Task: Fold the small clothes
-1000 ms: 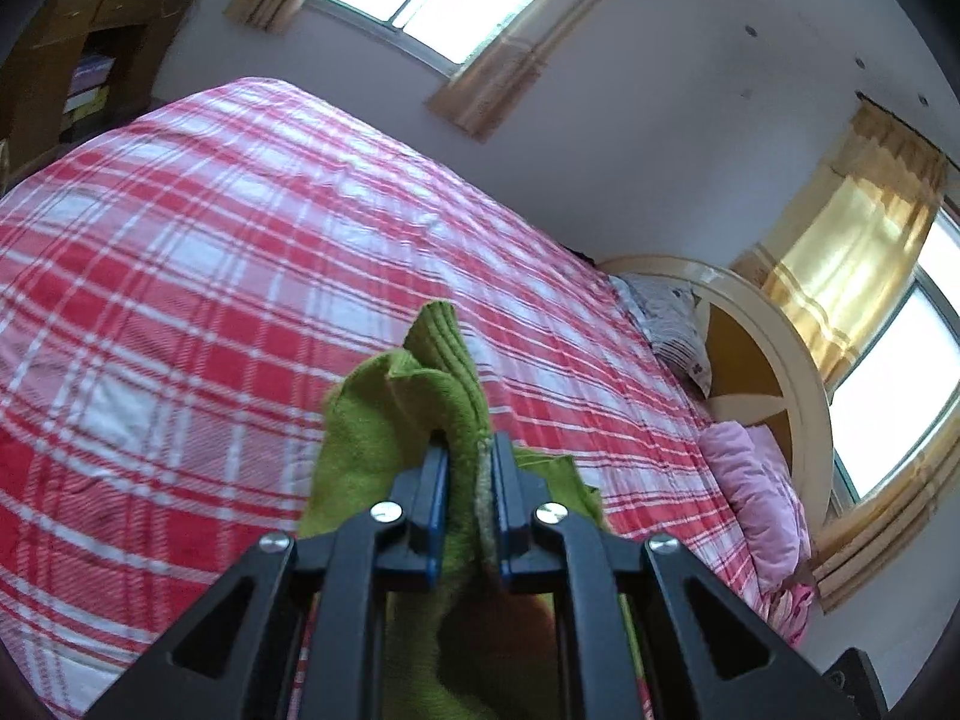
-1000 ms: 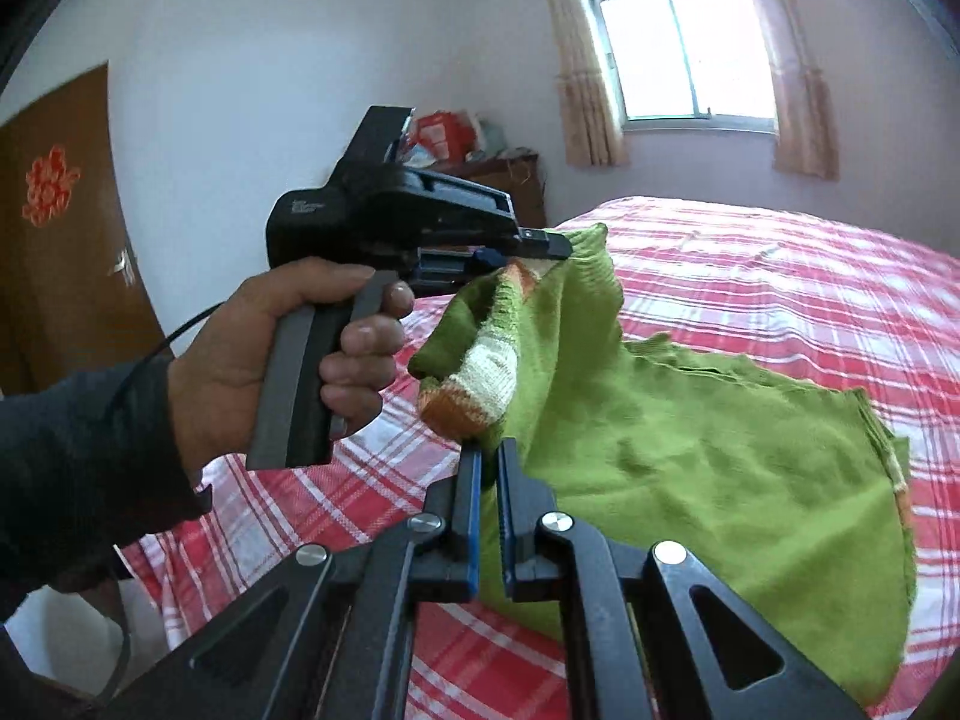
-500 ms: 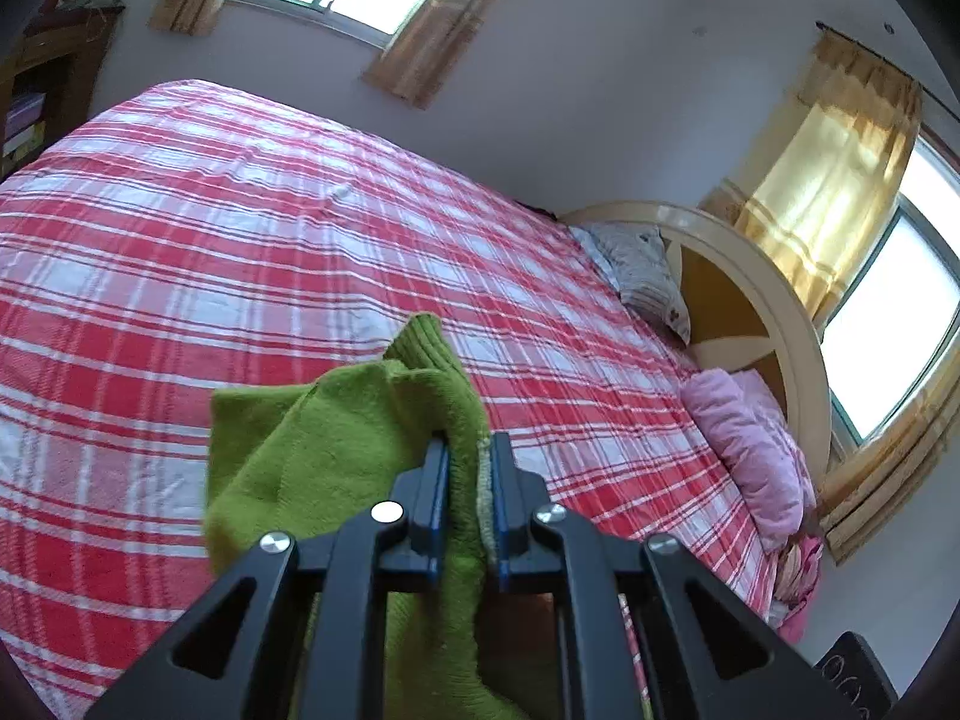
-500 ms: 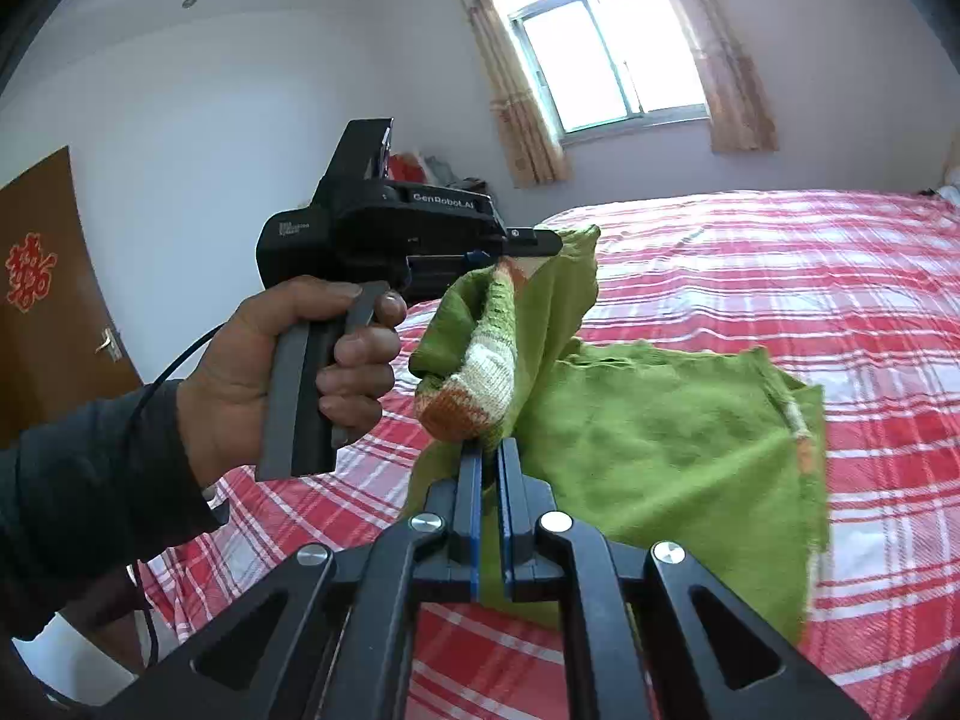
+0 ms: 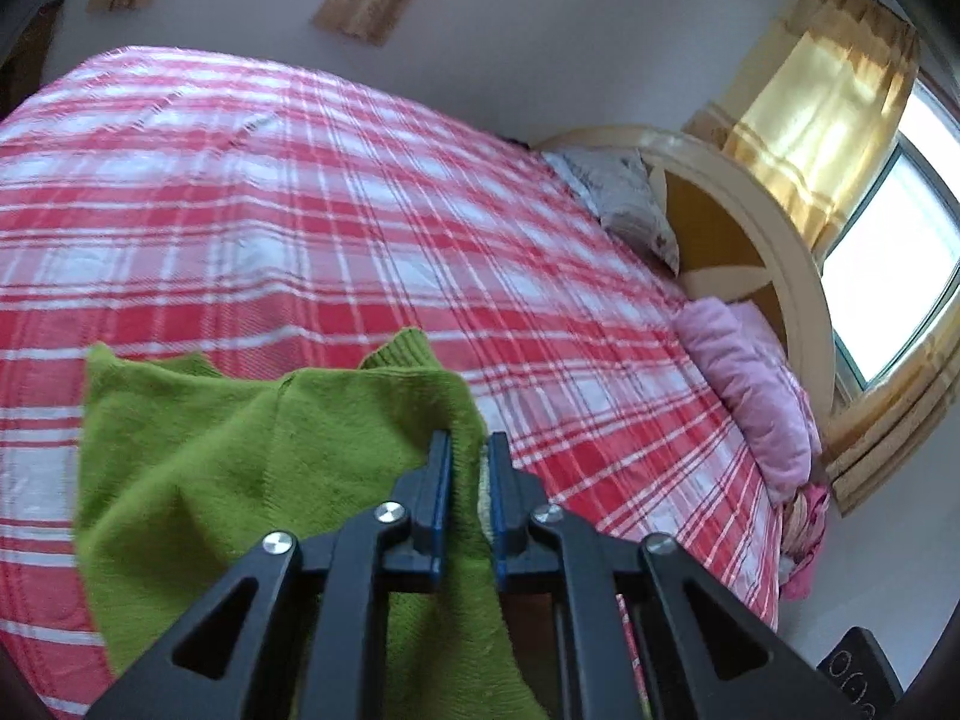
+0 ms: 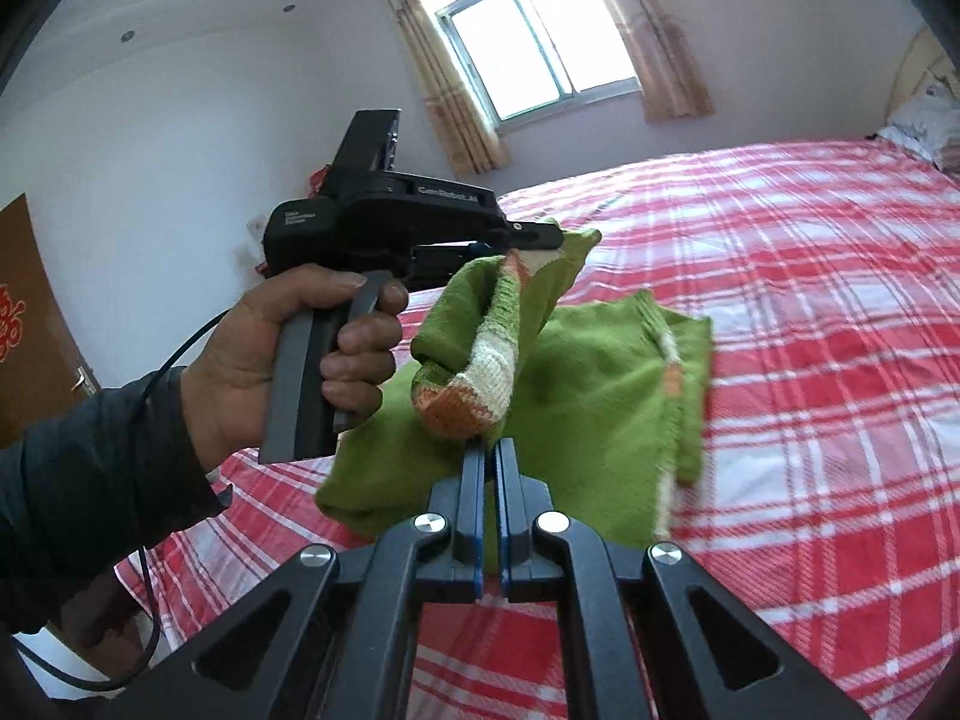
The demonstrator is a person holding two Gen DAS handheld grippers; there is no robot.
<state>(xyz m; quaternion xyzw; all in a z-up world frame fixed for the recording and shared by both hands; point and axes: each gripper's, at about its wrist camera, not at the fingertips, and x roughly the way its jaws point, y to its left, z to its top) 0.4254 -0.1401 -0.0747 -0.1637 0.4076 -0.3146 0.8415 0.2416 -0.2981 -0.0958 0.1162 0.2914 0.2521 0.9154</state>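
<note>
A small green knitted garment [image 5: 252, 456] with an orange and white striped band [image 6: 486, 372] hangs above the red plaid bed [image 5: 300, 210]. My left gripper [image 5: 465, 450] is shut on its upper edge. It also shows in the right wrist view [image 6: 540, 237], held by a hand, pinching one end of the band. My right gripper [image 6: 487, 450] is shut on the other end of the band. The garment's body [image 6: 600, 408] lies folded over on the bed [image 6: 810, 300] below both grippers.
A rounded cream headboard [image 5: 774, 228] with a grey pillow [image 5: 624, 204] and a pink pillow [image 5: 750, 396] stands at the bed's far right. Curtained windows [image 6: 540, 54] line the walls. A brown door [image 6: 30, 324] is at the left.
Both grippers have carried the held edge forward over the bed. The garment's lower part has doubled over and now lies shorter on the bedspread.
</note>
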